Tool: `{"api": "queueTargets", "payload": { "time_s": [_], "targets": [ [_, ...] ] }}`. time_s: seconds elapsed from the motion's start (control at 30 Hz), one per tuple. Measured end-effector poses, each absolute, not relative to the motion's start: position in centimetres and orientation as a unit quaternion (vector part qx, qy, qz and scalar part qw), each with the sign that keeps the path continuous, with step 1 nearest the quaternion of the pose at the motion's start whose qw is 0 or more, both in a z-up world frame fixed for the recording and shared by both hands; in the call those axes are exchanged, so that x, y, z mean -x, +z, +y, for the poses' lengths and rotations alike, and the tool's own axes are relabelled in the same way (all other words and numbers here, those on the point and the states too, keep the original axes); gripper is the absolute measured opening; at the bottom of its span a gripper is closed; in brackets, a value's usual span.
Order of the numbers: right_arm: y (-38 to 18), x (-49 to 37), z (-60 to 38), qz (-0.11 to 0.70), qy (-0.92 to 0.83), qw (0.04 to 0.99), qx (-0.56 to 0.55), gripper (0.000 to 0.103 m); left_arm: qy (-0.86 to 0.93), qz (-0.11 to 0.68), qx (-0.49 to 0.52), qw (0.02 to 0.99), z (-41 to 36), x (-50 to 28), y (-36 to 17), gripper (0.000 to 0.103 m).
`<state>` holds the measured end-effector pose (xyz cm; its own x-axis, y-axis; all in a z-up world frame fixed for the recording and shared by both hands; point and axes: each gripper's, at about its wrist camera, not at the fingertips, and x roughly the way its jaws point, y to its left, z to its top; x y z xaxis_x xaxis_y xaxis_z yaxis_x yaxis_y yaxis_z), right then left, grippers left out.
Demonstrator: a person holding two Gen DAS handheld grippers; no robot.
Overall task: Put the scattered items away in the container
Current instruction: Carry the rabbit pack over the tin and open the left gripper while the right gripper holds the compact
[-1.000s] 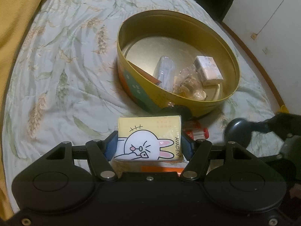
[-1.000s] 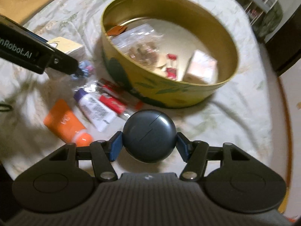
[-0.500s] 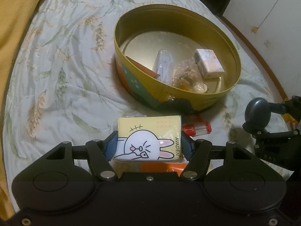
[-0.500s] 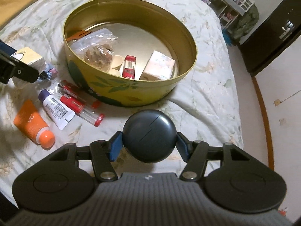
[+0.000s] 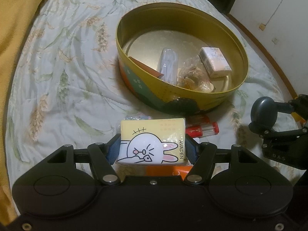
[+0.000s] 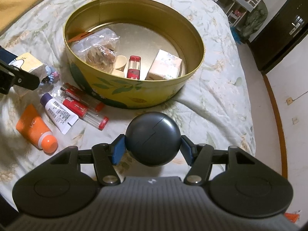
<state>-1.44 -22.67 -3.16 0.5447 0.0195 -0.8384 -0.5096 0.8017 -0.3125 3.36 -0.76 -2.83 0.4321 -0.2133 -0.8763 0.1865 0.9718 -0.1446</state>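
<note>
Tissues point(image 5: 152, 140) are sitting pinched between the blue pads of my left tool point(image 5: 152, 150), the yellow pack with its cartoon rabbit facing up at me. Ahead of that tool, the tin point(image 5: 221, 96) is resting on the bed point(image 5: 57, 67), and I am seeing a wrapped box point(image 5: 214, 61), a clear bottle point(image 5: 168, 63) and a bag of snacks point(image 5: 192, 75) lying inside it. Just beyond the pack, red vials point(image 5: 202, 129) are lying on the bed between the tool and the tin wall.

My right tool point(image 6: 153, 146) is gripping a dark round case point(image 6: 153, 138), its pads pressing on both sides. Ahead of it the tin point(image 6: 134, 96) is standing open, with a red vial point(image 6: 133, 67) and the box point(image 6: 165, 67) inside. Ahead and to the left of this tool, an orange tube point(image 6: 35, 129), a white tube point(image 6: 57, 111) and more red vials point(image 6: 82, 107) are lying loose on the bed, outside the tin. In the left camera, I am seeing the right tool off to the right of the tin, holding the case above the bed.
</note>
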Motion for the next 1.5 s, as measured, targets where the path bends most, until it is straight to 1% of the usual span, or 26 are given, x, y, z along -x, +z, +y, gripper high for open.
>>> {"api": "queueTargets", "payload": {
  "time_s": [0.17, 0.7, 1.0, 1.37, 1.5],
  "targets": [
    [-3.3, 1.4, -23.0, 0.459, 0.166, 0.834, 0.256, 0.063, -0.113, 0.514, 0.01, 0.85, -0.8, -3.1, -2.2, 0.064],
    [-2.9, 1.2, -23.9, 0.462, 0.174, 0.839, 0.227, 0.063, -0.094, 0.471, -0.015, 0.877, -2.1, -4.0, 2.9, 0.064],
    [-2.6, 1.1, -24.1, 0.461, 0.178, 0.842, 0.218, 0.063, -0.104, 0.455, -0.038, 0.884, -4.2, -6.6, 5.2, 0.064],
    [-2.4, 0.7, -24.6, 0.466, 0.184, 0.843, 0.195, 0.063, -0.107, 0.468, -0.043, 0.876, -7.5, -12.1, 4.5, 0.064],
    [-2.0, 0.1, -25.4, 0.471, 0.191, 0.846, 0.162, 0.063, -0.107, 0.469, -0.051, 0.875, -8.9, -13.6, 3.9, 0.065]
  ]
}}
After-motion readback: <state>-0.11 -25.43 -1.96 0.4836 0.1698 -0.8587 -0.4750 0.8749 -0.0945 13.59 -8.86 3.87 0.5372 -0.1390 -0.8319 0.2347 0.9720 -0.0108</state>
